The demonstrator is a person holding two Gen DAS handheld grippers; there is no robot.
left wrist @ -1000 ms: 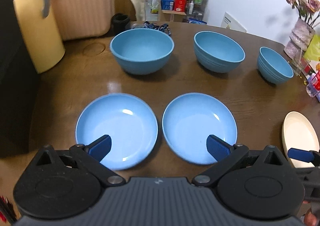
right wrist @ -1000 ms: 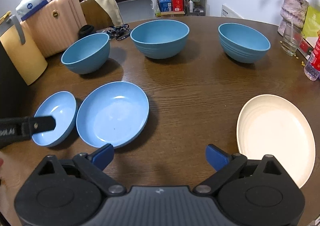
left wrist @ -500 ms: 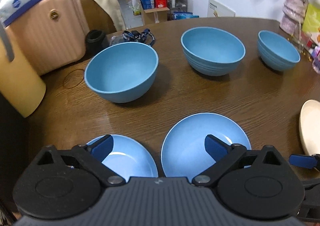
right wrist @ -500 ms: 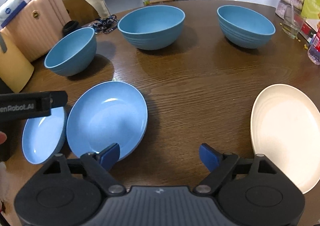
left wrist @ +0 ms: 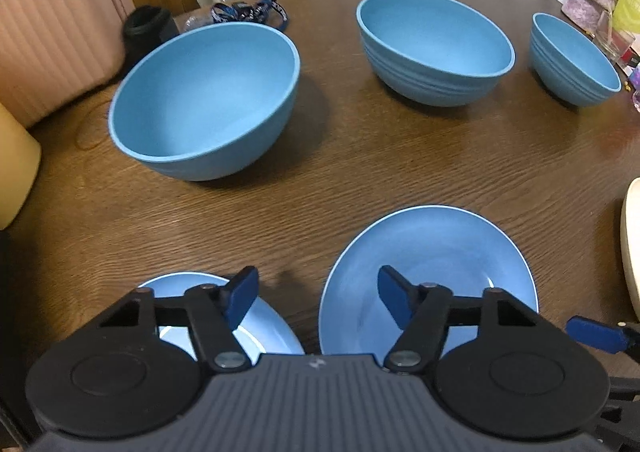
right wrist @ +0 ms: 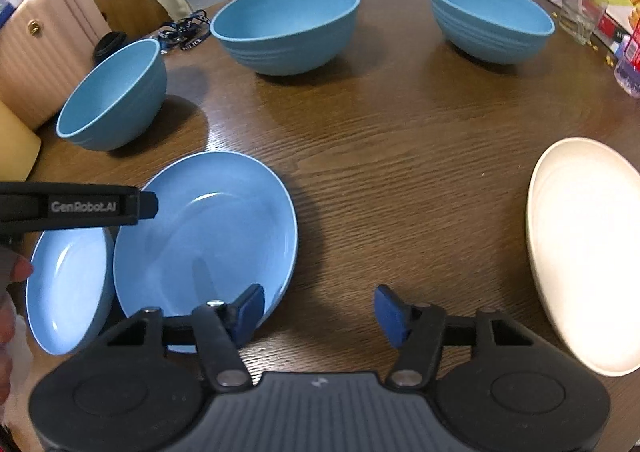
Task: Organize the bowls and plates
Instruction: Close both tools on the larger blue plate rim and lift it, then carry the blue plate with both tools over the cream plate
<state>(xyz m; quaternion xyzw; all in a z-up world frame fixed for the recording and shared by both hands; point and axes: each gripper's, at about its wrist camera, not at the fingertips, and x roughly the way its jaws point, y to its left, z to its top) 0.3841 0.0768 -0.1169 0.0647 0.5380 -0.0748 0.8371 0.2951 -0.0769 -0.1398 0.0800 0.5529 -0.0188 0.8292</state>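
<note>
Wooden table [left wrist: 360, 172], round, dark brown; held 3 blue bowls across far side, 3 plates nearer. Left bowl [left wrist: 204, 100], smooth-walled, sat nearest the pink suitcase [left wrist: 52, 20]; middle bowl [left wrist: 434, 48] & right bowl [left wrist: 572, 60] both ribbed outside, all upright, well apart from one another. Plates: small blue plate [left wrist: 264, 328] at left, large blue plate [left wrist: 432, 256] just beside it (touching or not: can't tell), cream plate [right wrist: 588, 248] well apart at right edge. Left gripper [left wrist: 316, 296] hung over the 2 blue plates w/ fingers apart, nothing between them; left pad above small plate, right pad above large one. Right gripper [right wrist: 320, 310] was low over bare wood between large blue plate & cream plate, fingers likewise spread, holding nothing. Misc.: glass [right wrist: 576, 16] & blue lanyard [left wrist: 248, 12] at table's far rim.
</note>
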